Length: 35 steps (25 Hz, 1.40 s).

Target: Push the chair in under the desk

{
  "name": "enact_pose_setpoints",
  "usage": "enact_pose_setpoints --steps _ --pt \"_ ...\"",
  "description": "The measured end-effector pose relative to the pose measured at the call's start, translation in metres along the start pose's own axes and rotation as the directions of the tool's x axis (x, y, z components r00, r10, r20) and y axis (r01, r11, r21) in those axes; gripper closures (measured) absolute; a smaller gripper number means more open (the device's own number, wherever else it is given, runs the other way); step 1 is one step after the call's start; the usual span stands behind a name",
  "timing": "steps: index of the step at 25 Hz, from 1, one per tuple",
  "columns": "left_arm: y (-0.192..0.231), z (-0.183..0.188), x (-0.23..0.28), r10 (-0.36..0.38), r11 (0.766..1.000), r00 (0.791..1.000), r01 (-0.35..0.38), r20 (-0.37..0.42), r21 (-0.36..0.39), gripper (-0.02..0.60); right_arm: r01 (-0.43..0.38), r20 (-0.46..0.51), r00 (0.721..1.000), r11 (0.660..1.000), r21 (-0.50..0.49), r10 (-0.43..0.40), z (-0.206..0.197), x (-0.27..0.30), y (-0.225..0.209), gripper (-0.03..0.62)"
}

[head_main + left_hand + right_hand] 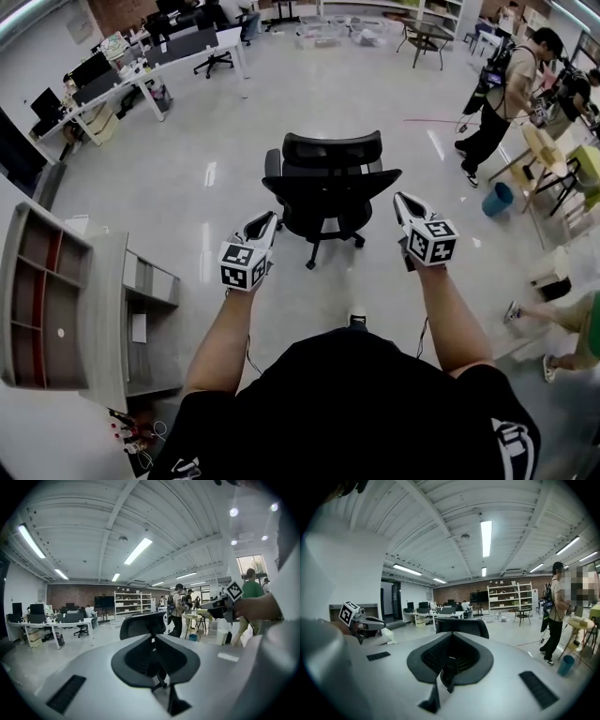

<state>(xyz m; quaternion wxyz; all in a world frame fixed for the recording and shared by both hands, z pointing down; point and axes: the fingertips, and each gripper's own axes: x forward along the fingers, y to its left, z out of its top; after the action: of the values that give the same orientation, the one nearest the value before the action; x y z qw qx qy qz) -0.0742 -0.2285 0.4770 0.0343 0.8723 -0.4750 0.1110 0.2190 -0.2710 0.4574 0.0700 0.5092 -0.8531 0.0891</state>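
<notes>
Shut and empty, left hand-held gripper (268,223) and right hand-held gripper (403,201) flanked the chair (328,178); an uneven shove could have spun it askew.

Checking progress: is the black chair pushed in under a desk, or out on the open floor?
Out. The chair stands upright on the bare floor, with no desk over or beside it.

Past my left fingertips (272,218) I see a glossy grey floor (187,178) running to a row of white desks (141,80) with monitors. Well right of my right fingertips (401,198) stands a blue bin (498,199). Far ahead are a brick wall (70,595) and white shelving (132,603), with strip lights (138,550) overhead.
</notes>
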Motion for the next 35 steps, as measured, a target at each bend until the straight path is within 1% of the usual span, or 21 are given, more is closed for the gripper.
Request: enact_pose_setpoints --steps 4,11,20,23,27,31,35 --pt "0.008 0.004 0.037 0.021 1.000 0.999 -0.021 -0.027 0.007 0.548 -0.015 -0.001 1.000 1.000 0.016 0.015 0.003 0.030 -0.037 0.597" --pt "0.024 0.023 0.111 0.081 0.997 0.996 -0.081 -0.035 -0.006 0.548 -0.058 -0.015 0.998 0.998 0.010 0.059 0.013 0.091 -0.103 0.597" --pt "0.037 0.037 0.178 0.154 0.988 0.987 -0.156 -0.054 -0.022 0.548 -0.114 -0.029 0.993 0.993 0.015 0.114 0.023 0.149 -0.166 0.597" --pt "0.043 0.040 0.197 0.172 0.984 0.984 -0.174 -0.054 -0.031 0.548 -0.129 -0.030 0.991 0.992 0.004 0.129 0.027 0.164 -0.179 0.597" --pt "0.046 0.041 0.210 0.184 0.982 0.982 -0.186 -0.051 -0.038 0.548 -0.142 -0.032 0.989 0.990 -0.010 0.142 0.031 0.178 -0.187 0.597" --pt "0.050 0.041 0.216 0.177 0.983 0.983 -0.179 -0.055 -0.034 0.548 -0.137 -0.027 0.990 0.991 -0.015 0.136 0.038 0.184 -0.188 0.597" --pt "0.066 0.046 0.215 0.170 0.985 0.985 -0.171 -0.043 -0.036 0.548 -0.119 -0.022 0.993 0.993 -0.021 0.119 0.046 0.188 -0.183 0.597"
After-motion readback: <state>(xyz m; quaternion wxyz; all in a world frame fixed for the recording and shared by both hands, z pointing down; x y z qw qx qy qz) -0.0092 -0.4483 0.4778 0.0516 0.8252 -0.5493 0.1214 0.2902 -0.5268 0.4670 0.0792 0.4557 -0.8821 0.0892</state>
